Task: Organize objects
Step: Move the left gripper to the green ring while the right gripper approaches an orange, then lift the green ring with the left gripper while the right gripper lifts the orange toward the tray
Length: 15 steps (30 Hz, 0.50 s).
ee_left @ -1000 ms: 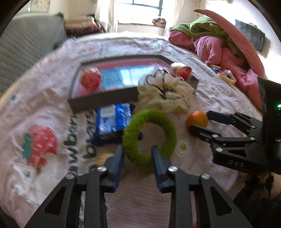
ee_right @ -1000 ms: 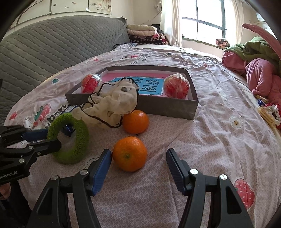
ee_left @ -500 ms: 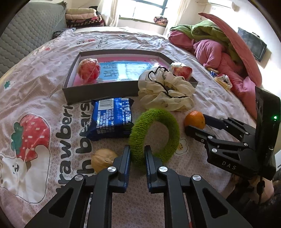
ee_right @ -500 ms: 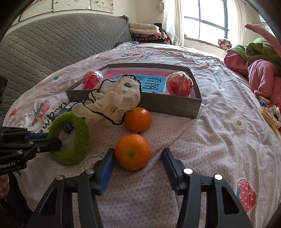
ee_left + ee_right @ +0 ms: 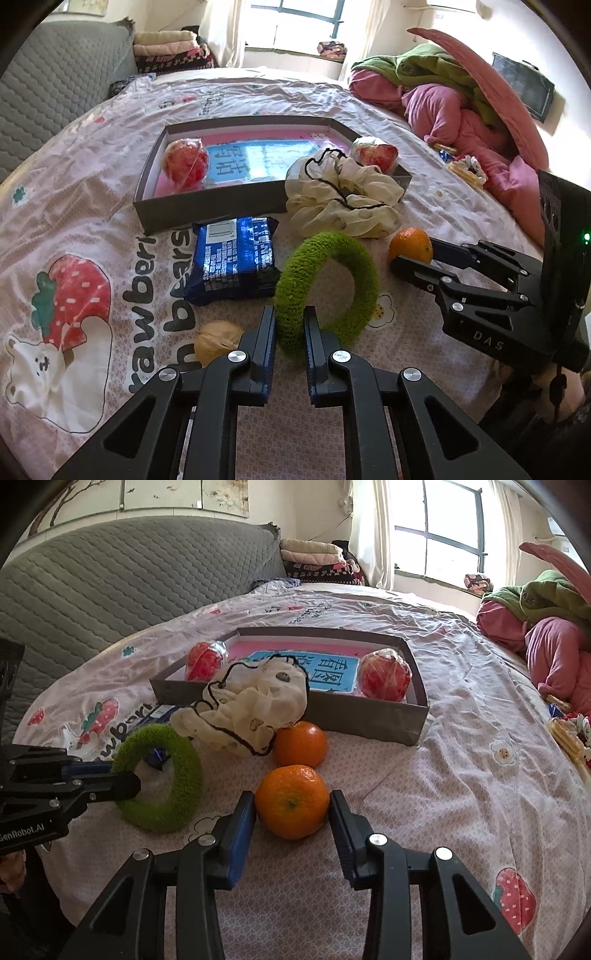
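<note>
Two grippers work low in their frames over a pink printed bedsheet (image 5: 461,775). At bottom centre of the left wrist view, the left gripper (image 5: 290,325) has its jaws clamped tight on the near rim of a fuzzy green ring (image 5: 328,291). At bottom centre of the right wrist view, the right gripper (image 5: 291,808) has just been closing, its pads now against both sides of the near orange (image 5: 291,801). Just beyond lies a second orange (image 5: 300,744), touching a cream drawstring pouch (image 5: 251,712). A blue snack packet (image 5: 234,264) and a walnut (image 5: 216,341) sit left of the ring. Farther up, a grey shallow box (image 5: 369,716) holds two wrapped red fruits (image 5: 384,677).
</note>
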{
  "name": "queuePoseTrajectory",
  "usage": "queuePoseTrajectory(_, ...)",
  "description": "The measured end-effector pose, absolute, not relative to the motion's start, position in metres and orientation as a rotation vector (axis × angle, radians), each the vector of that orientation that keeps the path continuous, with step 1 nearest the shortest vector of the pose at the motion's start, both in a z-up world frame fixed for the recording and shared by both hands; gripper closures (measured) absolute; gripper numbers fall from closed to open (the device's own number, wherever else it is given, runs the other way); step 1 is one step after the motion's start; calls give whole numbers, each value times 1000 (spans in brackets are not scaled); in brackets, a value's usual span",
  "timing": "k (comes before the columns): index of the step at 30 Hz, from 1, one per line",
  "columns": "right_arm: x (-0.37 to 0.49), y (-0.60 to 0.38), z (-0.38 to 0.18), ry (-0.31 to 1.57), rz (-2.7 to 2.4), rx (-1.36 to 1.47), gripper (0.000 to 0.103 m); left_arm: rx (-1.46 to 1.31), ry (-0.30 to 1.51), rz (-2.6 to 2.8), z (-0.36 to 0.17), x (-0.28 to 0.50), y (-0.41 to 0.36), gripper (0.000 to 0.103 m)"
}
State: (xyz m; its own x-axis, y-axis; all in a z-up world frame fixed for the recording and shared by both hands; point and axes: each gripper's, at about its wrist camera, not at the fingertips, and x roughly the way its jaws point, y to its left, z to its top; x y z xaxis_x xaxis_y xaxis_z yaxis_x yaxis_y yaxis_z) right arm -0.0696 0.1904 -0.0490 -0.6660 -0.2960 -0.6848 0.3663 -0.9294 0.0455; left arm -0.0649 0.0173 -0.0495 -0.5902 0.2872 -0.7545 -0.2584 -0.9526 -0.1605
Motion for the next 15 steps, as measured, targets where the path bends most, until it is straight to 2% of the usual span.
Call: queuePoseTrajectory(15,-68,203,-35,37,-2603,948,62,-1097,-12,2623,-32,-56,16,90)
